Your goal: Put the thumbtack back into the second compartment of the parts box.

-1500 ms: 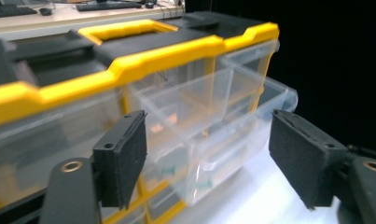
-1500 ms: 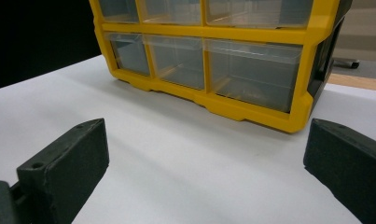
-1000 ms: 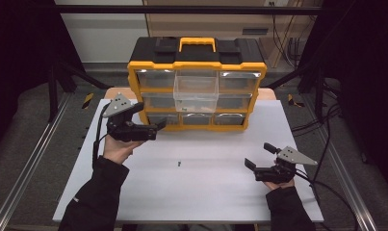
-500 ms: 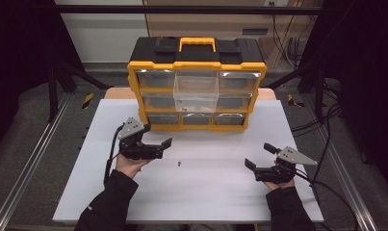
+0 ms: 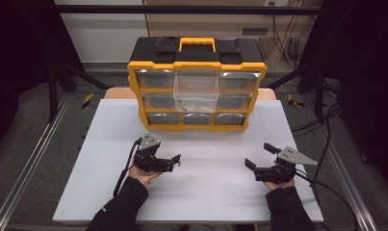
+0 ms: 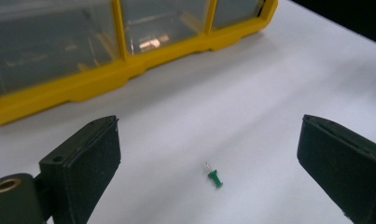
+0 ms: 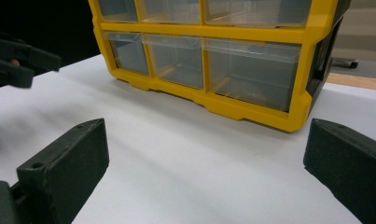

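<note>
Your left gripper (image 5: 174, 160) hangs low over the white tabletop (image 5: 211, 192), jaws spread wide with nothing between them. Your right gripper (image 5: 256, 156) sits well apart on the other side, its jaws also spread and empty. In the left gripper view a small green pushpin (image 6: 214, 178) lies on its side on the tabletop, between and just ahead of the two pads, touching neither; from the high view it is too small to make out. Farther back stands the yellow and black organizer (image 5: 196, 82), with one clear drawer (image 5: 196, 89) in the middle column pulled out, which only the high view tells you. No readable writing anywhere.
</note>
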`<state>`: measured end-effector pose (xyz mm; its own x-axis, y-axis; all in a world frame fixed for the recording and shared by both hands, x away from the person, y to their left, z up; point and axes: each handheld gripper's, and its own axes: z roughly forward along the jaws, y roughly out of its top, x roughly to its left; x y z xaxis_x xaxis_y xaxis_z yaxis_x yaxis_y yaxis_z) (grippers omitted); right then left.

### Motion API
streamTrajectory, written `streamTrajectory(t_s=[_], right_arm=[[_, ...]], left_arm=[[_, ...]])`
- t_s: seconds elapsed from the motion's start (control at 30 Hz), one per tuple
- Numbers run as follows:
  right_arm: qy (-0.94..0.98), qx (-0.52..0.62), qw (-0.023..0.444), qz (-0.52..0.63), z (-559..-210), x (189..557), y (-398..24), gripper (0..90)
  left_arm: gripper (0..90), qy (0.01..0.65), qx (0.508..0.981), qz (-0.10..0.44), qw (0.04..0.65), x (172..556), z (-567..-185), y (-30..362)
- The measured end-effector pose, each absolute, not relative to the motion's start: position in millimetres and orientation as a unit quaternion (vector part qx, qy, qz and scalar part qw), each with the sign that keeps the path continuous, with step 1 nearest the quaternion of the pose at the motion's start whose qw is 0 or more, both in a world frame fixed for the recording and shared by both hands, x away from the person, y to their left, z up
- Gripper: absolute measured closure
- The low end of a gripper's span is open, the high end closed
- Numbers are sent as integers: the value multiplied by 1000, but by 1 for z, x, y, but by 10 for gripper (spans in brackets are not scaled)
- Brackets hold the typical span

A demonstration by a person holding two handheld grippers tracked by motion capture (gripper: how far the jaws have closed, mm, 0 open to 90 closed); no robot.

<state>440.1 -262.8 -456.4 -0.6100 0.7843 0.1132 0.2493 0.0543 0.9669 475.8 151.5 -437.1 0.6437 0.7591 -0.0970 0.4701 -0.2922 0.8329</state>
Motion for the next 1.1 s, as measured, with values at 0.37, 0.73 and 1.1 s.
streamTrajectory(t_s=[0.37, 0.73, 1.1], right_arm=[[689, 374, 234, 575, -457, 441, -263, 4], [689, 374, 234, 575, -457, 441, -263, 4], [691, 374, 233, 574, -457, 441, -262, 4]], left_arm=[[108, 406, 809, 143, 400, 481, -467, 133], [432, 403, 819, 135, 386, 476, -477, 123], [651, 411, 821, 139, 371, 476, -480, 118]])
